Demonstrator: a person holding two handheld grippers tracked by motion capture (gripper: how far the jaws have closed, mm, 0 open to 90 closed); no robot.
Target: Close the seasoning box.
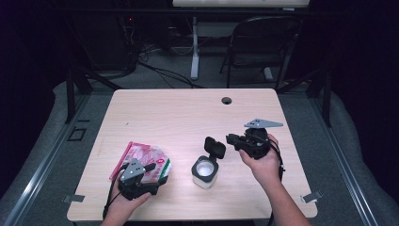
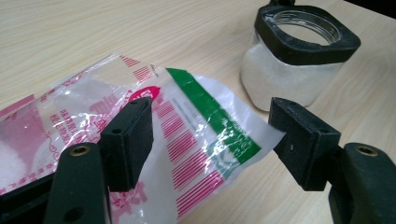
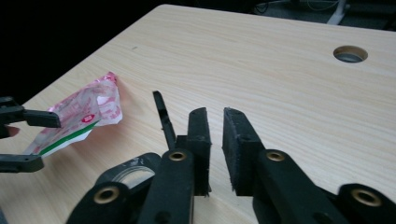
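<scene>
Jar (image 1: 205, 171): stood open on bench (image 1: 188, 113), lid (image 1: 215, 146) flipped back.
Packet (image 1: 149, 162): left of jar, near end hidden under left claw (image 2: 212, 135), jaws wide astride it.
Right claw (image 3: 215, 149): right of jar, nearly closed, empty.

Glossy crinkled plastic packet (image 2: 187, 135); matt pale wood table (image 1: 188, 113); clear jar (image 2: 299, 60), matt black rim.

My left gripper (image 2: 210, 135) sits at the frame's lower left, jaws spread wide. My right gripper (image 3: 215, 140), right of centre, has jaws nearly closed, a narrow gap showing.
</scene>
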